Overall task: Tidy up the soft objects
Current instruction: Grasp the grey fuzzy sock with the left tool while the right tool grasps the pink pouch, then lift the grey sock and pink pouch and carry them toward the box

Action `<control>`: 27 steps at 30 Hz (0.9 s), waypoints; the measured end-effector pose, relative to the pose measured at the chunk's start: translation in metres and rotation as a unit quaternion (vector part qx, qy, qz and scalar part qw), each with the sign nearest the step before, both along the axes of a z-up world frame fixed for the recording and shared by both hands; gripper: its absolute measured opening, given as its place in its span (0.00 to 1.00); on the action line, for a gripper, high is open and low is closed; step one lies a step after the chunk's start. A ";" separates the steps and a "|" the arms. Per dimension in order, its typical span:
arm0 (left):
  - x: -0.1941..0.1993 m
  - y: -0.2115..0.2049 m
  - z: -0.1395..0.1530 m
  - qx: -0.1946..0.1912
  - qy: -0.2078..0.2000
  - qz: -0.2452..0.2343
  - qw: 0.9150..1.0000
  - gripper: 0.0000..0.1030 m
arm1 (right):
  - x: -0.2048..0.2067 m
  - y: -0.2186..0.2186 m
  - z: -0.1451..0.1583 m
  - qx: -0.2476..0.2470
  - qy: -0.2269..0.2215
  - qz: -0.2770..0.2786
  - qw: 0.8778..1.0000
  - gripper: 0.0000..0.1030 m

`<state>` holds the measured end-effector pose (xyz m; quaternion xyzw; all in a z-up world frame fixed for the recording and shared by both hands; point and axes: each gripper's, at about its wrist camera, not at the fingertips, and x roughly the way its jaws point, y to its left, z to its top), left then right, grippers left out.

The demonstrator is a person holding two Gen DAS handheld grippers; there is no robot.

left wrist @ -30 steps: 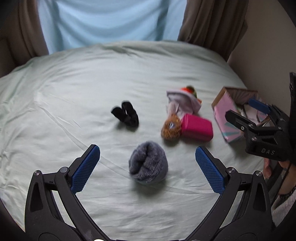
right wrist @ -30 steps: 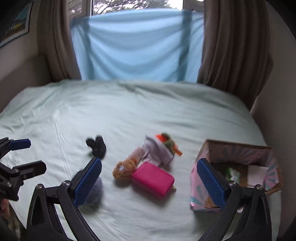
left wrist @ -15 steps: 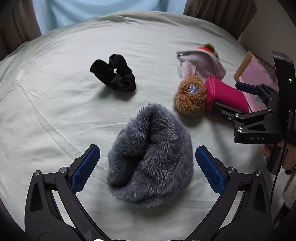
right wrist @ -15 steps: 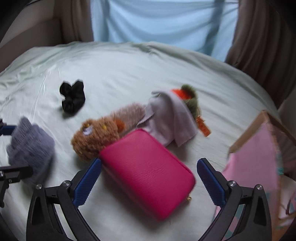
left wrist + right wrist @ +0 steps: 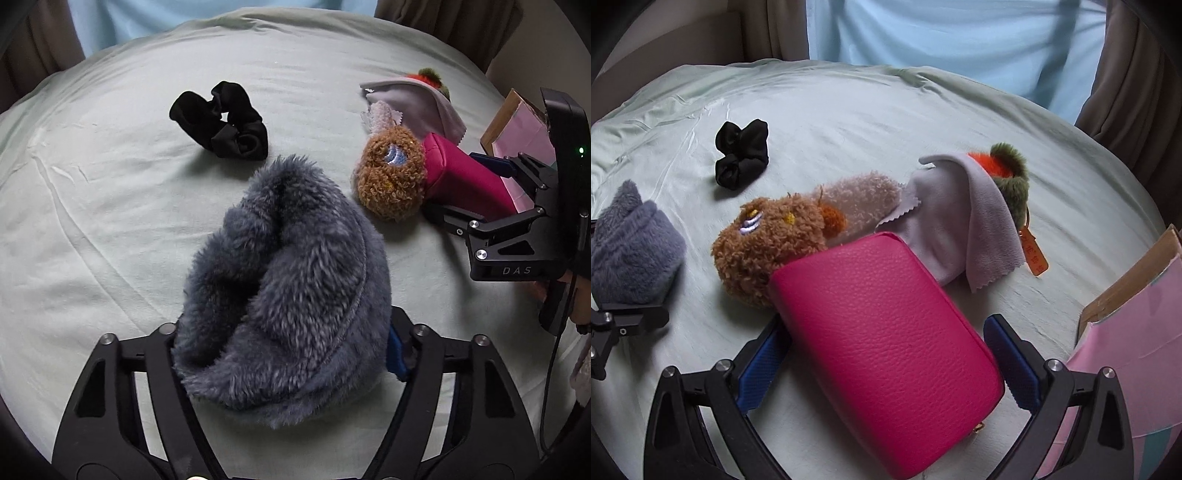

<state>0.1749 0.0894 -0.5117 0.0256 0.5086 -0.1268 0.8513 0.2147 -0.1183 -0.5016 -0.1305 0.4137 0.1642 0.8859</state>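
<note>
Left wrist view: left tool (image 5: 280, 350) is closing around the grey hat (image 5: 288, 295) to lift it, while the right tool (image 5: 886, 365), at three o'clock, is straddling the pouch (image 5: 886, 343), pads apart.

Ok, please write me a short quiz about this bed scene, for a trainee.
1. True or false: the black scrunchie touches the grey fluffy item.
2. Which thing leans on the brown plush toy? A) pink pouch B) black scrunchie C) cardboard box
3. What partly covers the green-and-orange plush?
Key: 1 false, they lie apart; 2 A; 3 the pale cloth.
</note>
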 end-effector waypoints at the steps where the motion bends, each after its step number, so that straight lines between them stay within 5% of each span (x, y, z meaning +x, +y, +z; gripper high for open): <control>1: 0.000 -0.001 0.001 0.000 -0.001 -0.002 1.000 0.62 | 0.000 -0.001 0.001 0.001 0.001 -0.003 1.000 0.94; 6: 0.001 -0.002 0.005 -0.005 0.001 -0.007 1.000 0.51 | -0.004 -0.008 0.006 0.005 0.002 -0.021 1.000 0.70; 12: -0.002 0.001 0.012 -0.009 0.000 -0.006 1.000 0.47 | -0.009 -0.008 0.014 0.015 -0.002 -0.041 0.999 0.57; 27: -0.009 0.006 0.081 -0.009 -0.044 0.000 0.999 0.47 | -0.036 -0.010 0.077 0.065 -0.017 -0.080 0.994 0.52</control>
